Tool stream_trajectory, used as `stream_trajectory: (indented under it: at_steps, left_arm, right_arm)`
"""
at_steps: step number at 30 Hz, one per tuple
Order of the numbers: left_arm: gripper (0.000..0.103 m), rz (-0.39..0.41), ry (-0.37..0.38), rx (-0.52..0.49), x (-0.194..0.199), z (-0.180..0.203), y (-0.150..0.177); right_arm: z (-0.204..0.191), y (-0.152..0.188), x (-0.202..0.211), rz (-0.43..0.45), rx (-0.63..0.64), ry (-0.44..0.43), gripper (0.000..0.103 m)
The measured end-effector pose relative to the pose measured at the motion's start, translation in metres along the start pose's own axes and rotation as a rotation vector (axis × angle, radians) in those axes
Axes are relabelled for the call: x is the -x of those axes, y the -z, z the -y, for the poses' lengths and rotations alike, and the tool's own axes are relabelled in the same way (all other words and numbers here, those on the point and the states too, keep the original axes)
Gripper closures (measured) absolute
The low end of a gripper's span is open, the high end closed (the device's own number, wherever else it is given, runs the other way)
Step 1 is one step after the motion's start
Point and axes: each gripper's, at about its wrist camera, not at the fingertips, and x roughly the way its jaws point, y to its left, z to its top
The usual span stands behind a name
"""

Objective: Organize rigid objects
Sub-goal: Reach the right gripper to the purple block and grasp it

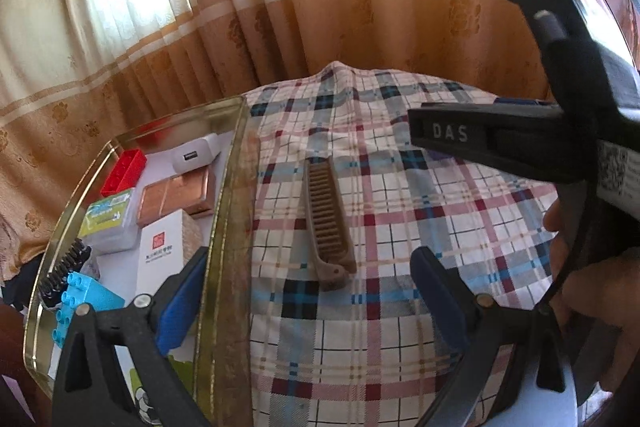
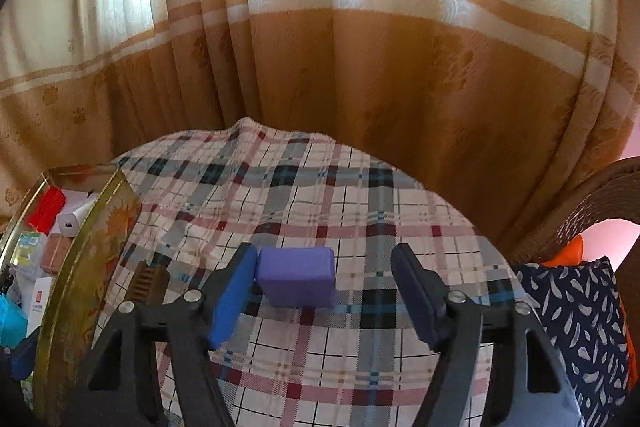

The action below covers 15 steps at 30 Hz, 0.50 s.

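Note:
A brown folding comb (image 1: 327, 221) lies on the plaid cloth, just right of a gold tin box (image 1: 230, 211). My left gripper (image 1: 310, 301) is open and empty, its jaws astride the near end of the comb and the box wall. A purple block (image 2: 297, 281) lies on the cloth. My right gripper (image 2: 324, 293) is open and empty, with the block between its jaws, close to the left pad (image 2: 232, 297). The comb (image 2: 146, 285) and box (image 2: 86, 259) also show at the left of the right wrist view.
The box holds a red brick (image 1: 124, 173), white charger (image 1: 196, 153), copper case (image 1: 176, 197), white carton (image 1: 160, 259), blue brick (image 1: 82, 303) and black brush (image 1: 62, 277). The right gripper's body (image 1: 520, 143) crosses the left wrist view. A wicker chair (image 2: 592, 211) and patterned cushion (image 2: 576, 323) stand right.

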Motion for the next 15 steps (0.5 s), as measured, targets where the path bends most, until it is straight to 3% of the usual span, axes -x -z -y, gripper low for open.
stream_trajectory:
  at_steps: [2, 4, 5, 6, 11, 15]
  left_arm:
    - [0.005, -0.006, -0.019, -0.011, -0.001, 0.003, 0.0]
    - [0.005, -0.01, -0.036, -0.022, -0.001, 0.004, 0.0]
    - [0.005, -0.012, -0.043, -0.027, -0.001, 0.005, 0.001]
    - [0.005, -0.014, -0.051, -0.032, -0.001, 0.006, 0.001]
    - [0.004, -0.024, -0.064, -0.046, -0.003, 0.008, 0.001]
    - [0.004, -0.026, -0.076, -0.048, -0.006, 0.008, -0.001]
  right_arm:
    - [0.0, 0.0, -0.003, -0.014, 0.0, -0.009, 0.033]
    - [0.0, 0.0, -0.007, -0.037, 0.0, -0.025, 0.044]
    - [0.0, 0.0, -0.008, -0.045, -0.001, -0.029, 0.057]
    - [0.002, 0.0, -0.01, -0.054, -0.008, -0.028, 0.06]
    - [0.015, 0.0, -0.003, -0.023, -0.069, -0.065, 0.061]
    - [0.034, 0.01, 0.019, 0.05, -0.16, -0.041, 0.061]
